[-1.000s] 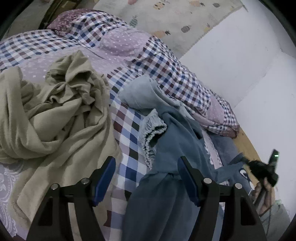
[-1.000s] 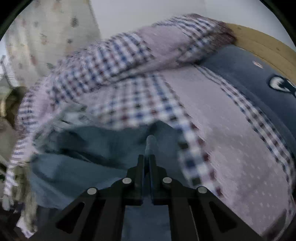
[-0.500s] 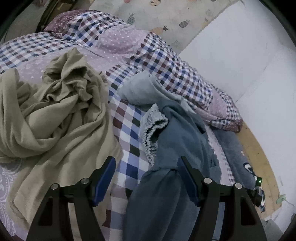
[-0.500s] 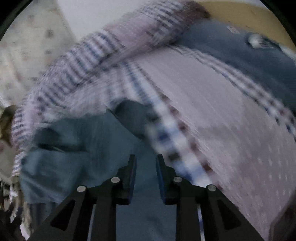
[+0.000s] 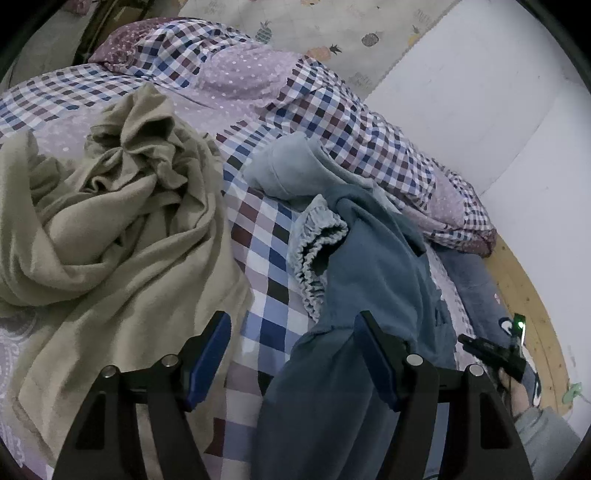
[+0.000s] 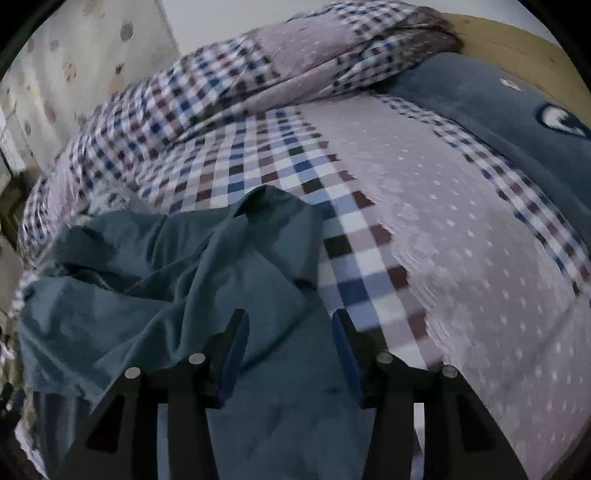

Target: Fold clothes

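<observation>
A blue-grey garment (image 5: 369,266) with a ruffled elastic waistband lies stretched along the checked bedcover (image 5: 266,258). My left gripper (image 5: 291,332) hovers open over its near end, with cloth and bedcover between the fingers and no pad pressing. A crumpled beige garment (image 5: 110,229) is heaped to the left. In the right wrist view the right gripper (image 6: 288,332) is low over the far end of the blue garment (image 6: 184,277). Its jaws are opening; cloth lies slack between them, untouched by the blue pads (image 6: 232,350). The right gripper (image 5: 466,340) also shows at the lower right of the left wrist view.
A rolled checked and dotted duvet (image 5: 332,110) runs along the white wall (image 5: 480,92). A dark blue pillow (image 6: 498,122) with a cartoon eye lies by the wooden bed frame (image 5: 524,295). A pineapple-print curtain (image 5: 314,26) hangs behind. A grey sleeve (image 5: 546,432) shows at the lower right.
The right gripper was shut on a fold of the blue garment; it sank toward the bed and its jaws parted, letting the cloth drop flat. The left gripper stayed open and nearly still.
</observation>
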Tool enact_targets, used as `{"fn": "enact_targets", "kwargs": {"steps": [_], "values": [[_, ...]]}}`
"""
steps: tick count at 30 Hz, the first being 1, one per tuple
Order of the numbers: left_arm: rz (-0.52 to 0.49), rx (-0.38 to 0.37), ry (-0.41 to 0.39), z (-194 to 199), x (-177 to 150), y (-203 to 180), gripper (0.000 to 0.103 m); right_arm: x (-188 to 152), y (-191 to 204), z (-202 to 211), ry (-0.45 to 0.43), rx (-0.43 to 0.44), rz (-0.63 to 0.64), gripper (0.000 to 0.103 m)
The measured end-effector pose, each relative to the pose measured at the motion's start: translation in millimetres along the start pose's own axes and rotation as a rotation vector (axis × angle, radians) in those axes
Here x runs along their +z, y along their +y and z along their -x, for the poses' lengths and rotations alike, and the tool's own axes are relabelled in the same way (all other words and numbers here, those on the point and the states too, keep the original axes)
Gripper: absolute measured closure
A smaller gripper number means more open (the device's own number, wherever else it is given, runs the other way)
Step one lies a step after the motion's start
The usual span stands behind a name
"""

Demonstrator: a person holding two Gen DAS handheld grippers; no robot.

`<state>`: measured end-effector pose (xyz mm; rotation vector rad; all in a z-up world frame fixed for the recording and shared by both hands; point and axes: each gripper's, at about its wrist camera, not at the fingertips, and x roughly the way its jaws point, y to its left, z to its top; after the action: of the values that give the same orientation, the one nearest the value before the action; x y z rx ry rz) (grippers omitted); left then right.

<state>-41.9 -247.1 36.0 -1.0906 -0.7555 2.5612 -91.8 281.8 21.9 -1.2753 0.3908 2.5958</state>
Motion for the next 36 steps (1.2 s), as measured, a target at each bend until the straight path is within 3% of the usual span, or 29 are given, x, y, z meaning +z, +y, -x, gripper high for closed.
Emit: {"fn": "enact_targets", "kwargs": {"steps": [4, 5, 6, 7, 11, 14, 18, 21, 22, 23, 24, 26, 30, 33, 36], "values": [[-0.029, 0.019, 0.028, -8, -3, -4, 0.03, 6, 6, -24, 0.033, -0.038, 0.051, 0.054], [-0.035, 0.022, 0.037, -10, -4, -5, 0.031, 6, 9, -26, 0.04, -0.03, 0.059, 0.061], [-0.04, 0.028, 0.046, -12, -5, -6, 0.033, 6, 11, -28, 0.046, -0.022, 0.067, 0.087], [-0.044, 0.037, 0.056, -14, -6, -6, 0.038, 5, 15, -28, 0.051, -0.031, 0.084, 0.1], [-0.048, 0.066, 0.088, -20, -10, -6, 0.052, -9, 21, -6, 0.046, -0.018, 0.106, 0.102], [-0.036, 0.07, 0.095, -21, -11, -4, 0.053, -20, 16, 6, 0.066, -0.042, 0.088, 0.102], [-0.017, 0.06, 0.09, -20, -10, -1, 0.053, -33, 6, -1, 0.17, -0.176, 0.103, 0.101], [-0.004, 0.047, 0.1, -22, -10, 2, 0.053, -31, 3, 12, 0.136, -0.238, 0.078, 0.097], [-0.003, 0.043, 0.104, -23, -9, 3, 0.053, -28, 7, 19, 0.114, -0.236, 0.075, 0.093], [-0.003, 0.039, 0.108, -24, -9, 4, 0.053, -25, 13, 27, 0.091, -0.226, 0.078, 0.082], [-0.005, 0.034, 0.111, -25, -9, 3, 0.053, -23, 23, 35, 0.062, -0.2, 0.088, 0.067], [-0.014, 0.021, 0.115, -26, -9, 2, 0.053, -18, 53, 52, 0.004, -0.129, 0.133, 0.059], [-0.036, -0.037, 0.115, -26, -8, -5, 0.053, -13, 139, 78, -0.061, 0.05, 0.281, 0.057], [-0.077, -0.101, 0.101, -26, -5, -14, 0.046, -13, 205, 85, -0.065, 0.174, 0.409, 0.056], [-0.12, -0.118, 0.094, -32, -2, -23, 0.041, -19, 271, 83, -0.045, 0.251, 0.529, 0.055]]}}
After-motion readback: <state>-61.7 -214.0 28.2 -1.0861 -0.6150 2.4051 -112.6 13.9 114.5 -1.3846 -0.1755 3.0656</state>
